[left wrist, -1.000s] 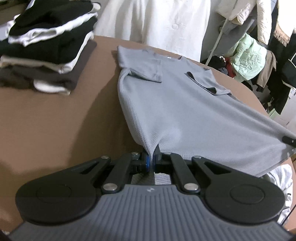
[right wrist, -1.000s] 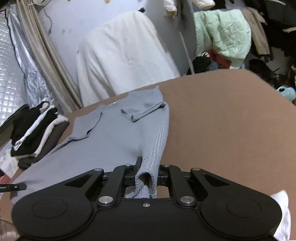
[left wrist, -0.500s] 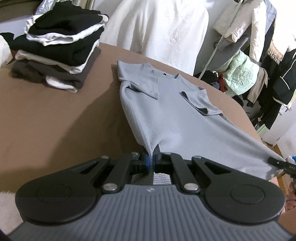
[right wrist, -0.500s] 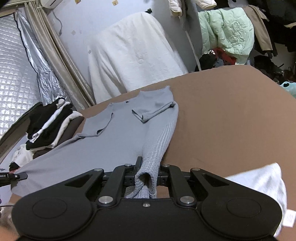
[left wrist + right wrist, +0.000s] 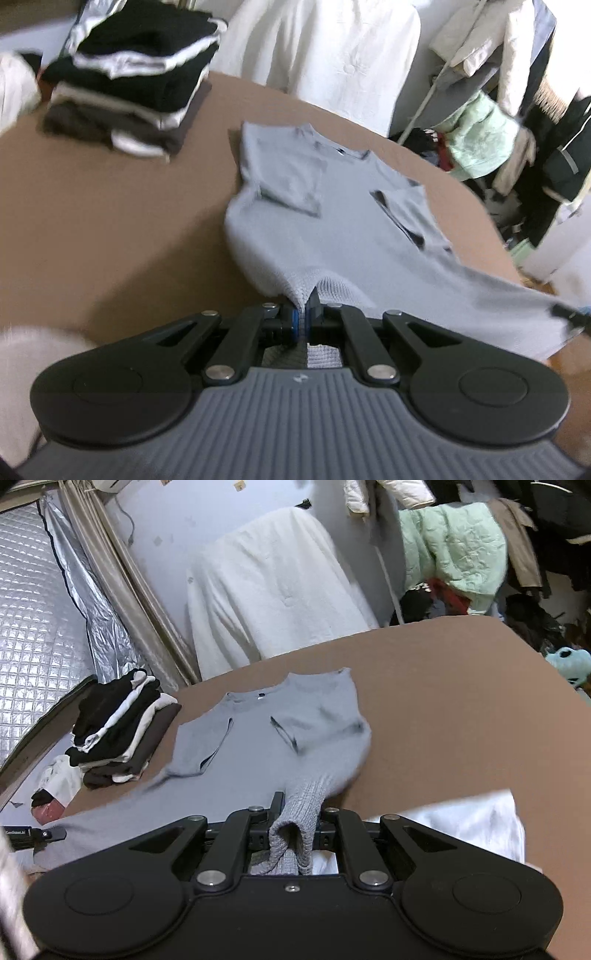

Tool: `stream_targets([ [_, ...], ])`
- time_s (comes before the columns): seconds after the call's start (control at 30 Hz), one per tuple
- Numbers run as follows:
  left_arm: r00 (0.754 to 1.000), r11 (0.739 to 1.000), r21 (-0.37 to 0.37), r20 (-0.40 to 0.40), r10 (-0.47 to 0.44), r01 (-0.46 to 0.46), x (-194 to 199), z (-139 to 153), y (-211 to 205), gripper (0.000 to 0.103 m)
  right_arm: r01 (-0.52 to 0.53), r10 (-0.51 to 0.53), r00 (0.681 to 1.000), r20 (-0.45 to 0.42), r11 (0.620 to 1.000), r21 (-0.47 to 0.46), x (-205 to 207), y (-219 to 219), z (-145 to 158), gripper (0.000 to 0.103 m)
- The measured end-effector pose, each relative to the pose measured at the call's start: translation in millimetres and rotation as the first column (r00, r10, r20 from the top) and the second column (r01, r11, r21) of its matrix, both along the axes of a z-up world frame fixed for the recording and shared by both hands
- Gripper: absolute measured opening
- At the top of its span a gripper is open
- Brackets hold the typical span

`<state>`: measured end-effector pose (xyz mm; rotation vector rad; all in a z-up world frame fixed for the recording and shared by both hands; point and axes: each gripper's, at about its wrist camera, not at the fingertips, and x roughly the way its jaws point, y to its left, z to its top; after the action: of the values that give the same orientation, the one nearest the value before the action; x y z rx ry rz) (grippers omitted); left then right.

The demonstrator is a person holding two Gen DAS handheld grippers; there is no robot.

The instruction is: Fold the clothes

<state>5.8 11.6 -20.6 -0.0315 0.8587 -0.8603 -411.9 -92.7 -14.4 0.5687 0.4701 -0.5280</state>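
A grey T-shirt [image 5: 332, 221] lies lengthwise on the brown table [image 5: 110, 221], collar at the far end, both sleeves folded in over its chest. My left gripper [image 5: 304, 314] is shut on the left corner of the hem. My right gripper [image 5: 295, 823] is shut on the bunched right corner of the grey T-shirt [image 5: 258, 746], and its tip also shows at the right edge of the left wrist view [image 5: 569, 312]. Between the two grippers the hem hangs lifted off the table. In the right wrist view the left gripper's tip [image 5: 37, 836] sits at the far left.
A stack of folded black, white and brown clothes [image 5: 133, 96] stands at the table's far left corner [image 5: 118, 731]. A white garment [image 5: 472, 823] lies at the near edge. A white-draped chair [image 5: 273, 590] and hanging clothes [image 5: 454, 554] crowd the room behind.
Both grippers have risen and pulled back toward the near edge with the hem still held. The shirt's lower half has lifted and stretched, and more of the table and room shows.
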Motion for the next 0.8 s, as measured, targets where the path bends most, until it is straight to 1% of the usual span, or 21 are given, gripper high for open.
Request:
stream_targets([
  [0.1, 0.999, 1.000, 0.006, 0.041, 0.006, -0.006, 30, 6, -33, 0.003, -0.034, 0.033, 0.999, -0.023, 0.999, -0.014, 39, -36, 6, 0.011],
  [0.17, 0.995, 0.999, 0.029, 0.099, 0.018, -0.021, 49, 12, -57, 0.003, -0.055, 0.055, 0.997, -0.048, 0.998, -0.017, 71, -61, 10, 0.011],
  [0.2, 0.992, 0.999, 0.044, 0.122, 0.025, -0.030, 59, 14, -69, 0.003, -0.068, 0.068, 0.996, -0.061, 0.998, -0.006, 85, -76, 11, 0.011],
  [0.23, 0.991, 0.998, 0.053, 0.128, 0.030, -0.037, 70, 15, -79, 0.003, -0.068, 0.069, 0.995, -0.069, 0.998, 0.016, 103, -93, 12, 0.011],
  [0.3, 0.993, 0.997, 0.067, 0.117, 0.034, -0.042, 94, 14, -98, 0.003, -0.073, 0.079, 0.992, -0.099, 0.995, 0.067, 130, -120, 11, 0.011],
  [0.43, 0.997, 0.997, 0.073, 0.073, 0.025, -0.030, 133, 12, -128, 0.003, -0.052, 0.092, 0.971, -0.220, 0.982, 0.180, 182, -171, 12, 0.011],
  [0.5, 0.997, 0.996, 0.089, 0.077, 0.019, -0.026, 151, 13, -145, 0.003, -0.032, 0.098, 0.969, -0.226, 0.960, 0.279, 202, -198, 16, 0.011],
  [0.53, 0.996, 0.995, 0.100, 0.083, 0.015, -0.023, 161, 14, -155, 0.003, -0.018, 0.092, 0.975, -0.202, 0.939, 0.344, 206, -215, 14, 0.011],
  [0.63, 0.996, 0.991, 0.131, 0.093, -0.008, -0.004, 193, 11, -188, 0.003, 0.047, 0.037, 0.985, -0.170, 0.884, 0.464, 226, -256, 4, 0.011],
  [0.7, 0.996, 0.989, 0.150, 0.091, -0.026, 0.012, 212, 2, -211, 0.003, 0.069, 0.027, 0.976, -0.216, 0.901, 0.427, 248, -274, -7, 0.011],
  [0.77, 0.992, 0.978, 0.204, 0.114, -0.060, 0.036, 229, -12, -235, 0.003, 0.078, 0.021, 0.971, -0.238, 0.914, 0.399, 268, -291, -21, 0.011],
  [0.8, 0.989, 0.970, 0.239, 0.121, -0.079, 0.049, 237, -20, -246, 0.003, 0.090, 0.010, 0.971, -0.240, 0.911, 0.403, 277, -300, -31, 0.011],
])
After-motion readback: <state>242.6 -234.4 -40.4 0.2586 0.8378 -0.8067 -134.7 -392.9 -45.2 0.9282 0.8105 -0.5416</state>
